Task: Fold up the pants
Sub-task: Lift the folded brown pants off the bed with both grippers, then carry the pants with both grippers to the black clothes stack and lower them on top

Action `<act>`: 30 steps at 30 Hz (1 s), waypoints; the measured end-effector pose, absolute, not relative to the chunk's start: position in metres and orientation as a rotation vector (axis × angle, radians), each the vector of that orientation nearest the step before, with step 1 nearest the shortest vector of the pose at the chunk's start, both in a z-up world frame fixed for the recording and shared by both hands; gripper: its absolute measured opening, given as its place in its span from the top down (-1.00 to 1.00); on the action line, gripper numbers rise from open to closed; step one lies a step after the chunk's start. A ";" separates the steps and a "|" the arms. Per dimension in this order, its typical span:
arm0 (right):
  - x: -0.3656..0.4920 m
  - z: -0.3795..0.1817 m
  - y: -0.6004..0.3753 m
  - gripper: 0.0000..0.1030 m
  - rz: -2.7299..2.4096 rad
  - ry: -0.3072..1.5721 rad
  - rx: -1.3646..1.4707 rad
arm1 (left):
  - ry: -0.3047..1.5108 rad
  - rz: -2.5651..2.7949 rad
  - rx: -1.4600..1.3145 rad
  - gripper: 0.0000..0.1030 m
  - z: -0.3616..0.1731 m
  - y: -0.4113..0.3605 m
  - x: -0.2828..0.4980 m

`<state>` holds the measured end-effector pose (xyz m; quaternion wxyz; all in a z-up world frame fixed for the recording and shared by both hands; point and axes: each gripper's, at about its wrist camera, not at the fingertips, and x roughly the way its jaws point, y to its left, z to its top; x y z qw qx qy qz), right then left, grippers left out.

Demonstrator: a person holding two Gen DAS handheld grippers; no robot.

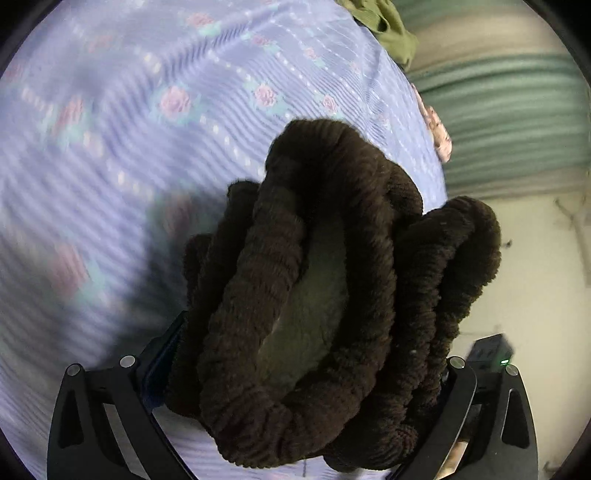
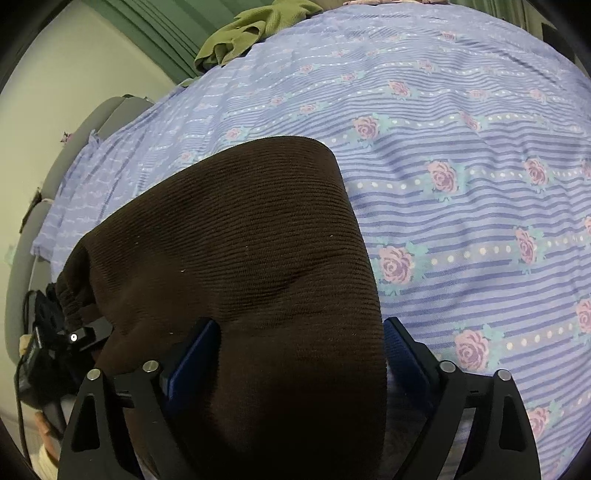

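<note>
Looking along the left gripper (image 1: pixel 295 398), the view is filled by the pants (image 1: pixel 314 295), a dark brown corduroy pair whose gathered elastic waistband is bunched into thick ribbed loops between the jaws; the jaws stand wide apart with the bundle packed between them, and it looks gripped and lifted off the bed, though where the pads meet the cloth is hidden. A paler, fleecy lining shows inside the middle loop. Behind, from nine to twelve o'clock, the bedsheet (image 1: pixel 129 166) is blurred, a lilac cotton with thin stripes, dotted lines and pink roses, and at one o'clock a crumpled green cloth (image 1: pixel 388 29) lies at the bed's far edge. Turning to the right gripper (image 2: pixel 299 369), the same pants (image 2: pixel 240 258) spread as a broad, smooth panel of fine-ribbed corduroy from the jaws up toward eleven o'clock, with a rounded folded corner at twelve o'clock. Here too the jaws are spread wide on either side of the cloth; I judge it held, but the contact is covered. The waistband end trails to nine o'clock, where the other gripper appears. The bedsheet (image 2: pixel 461 184) lies flat from one to five o'clock, and the green cloth (image 2: pixel 240 33) sits at eleven o'clock. By my reckoning the fold is partway: the pants seem doubled at least once and are being carried, with laying down and smoothing left to do.
</note>
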<state>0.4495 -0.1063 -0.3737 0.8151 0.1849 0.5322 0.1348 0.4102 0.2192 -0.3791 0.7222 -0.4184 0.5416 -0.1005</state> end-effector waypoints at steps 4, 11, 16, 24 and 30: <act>0.447 -0.368 -0.107 -0.36 0.298 1.136 0.408 | 1.204 -0.210 -0.937 -0.88 -0.385 0.218 0.406; 0.436 -0.336 -0.104 0.20 0.329 1.109 0.394 | 1.153 -0.136 -0.638 -0.24 -0.329 0.212 0.409; 0.412 -0.302 -0.103 0.30 0.326 1.065 0.356 | 1.145 -0.170 -0.593 -0.10 -0.303 0.205 0.390; 0.341 -0.235 -0.107 0.32 0.286 1.004 0.333 | 1.080 -0.216 -0.533 -0.08 -0.236 0.197 0.330; 0.277 -0.170 -0.101 0.32 0.261 0.932 0.309 | 0.995 -0.247 -0.440 -0.08 -0.158 0.192 0.281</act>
